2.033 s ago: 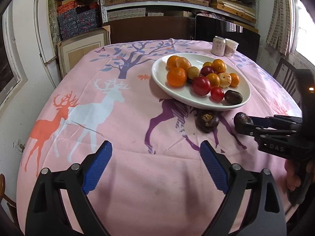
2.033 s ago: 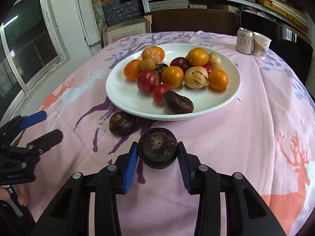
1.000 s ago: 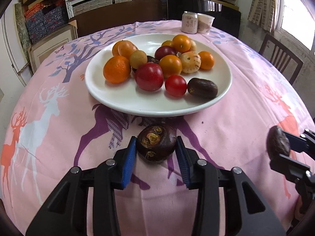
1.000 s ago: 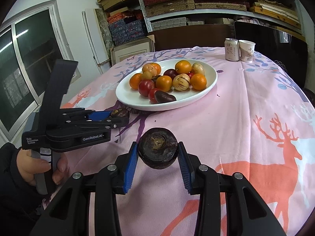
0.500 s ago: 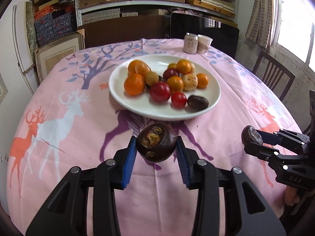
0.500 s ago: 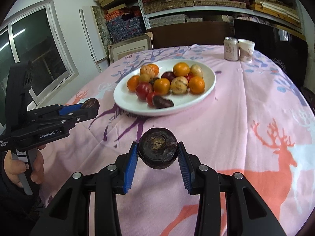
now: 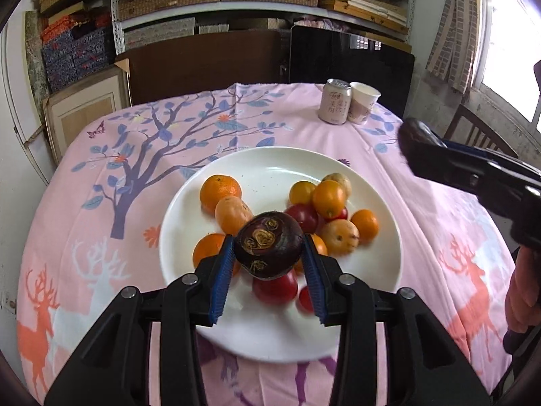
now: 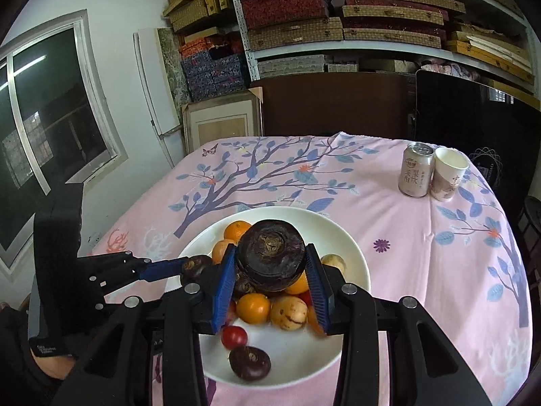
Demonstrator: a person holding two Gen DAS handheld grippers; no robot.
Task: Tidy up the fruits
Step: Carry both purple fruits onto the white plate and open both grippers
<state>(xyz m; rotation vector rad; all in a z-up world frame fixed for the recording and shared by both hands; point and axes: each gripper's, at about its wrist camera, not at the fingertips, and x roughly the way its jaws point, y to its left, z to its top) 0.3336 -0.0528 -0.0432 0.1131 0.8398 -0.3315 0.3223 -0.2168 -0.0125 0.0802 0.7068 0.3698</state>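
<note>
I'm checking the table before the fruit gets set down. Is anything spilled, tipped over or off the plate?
Nothing stands out. The can and paper cup stand upright, the fruit sits inside the white plate, and no spill shows on the tablecloth. Two dark fruits are off the plate only because the grippers hold them.

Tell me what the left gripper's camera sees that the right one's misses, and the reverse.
Only the left view shows a wooden chair by a bright window, and the right gripper from the side. Only the right view shows a dark window and a dark fruit lying on the plate. Both show the plate of fruit, the can, the cup, and a dark fruit gripped in front.
</note>
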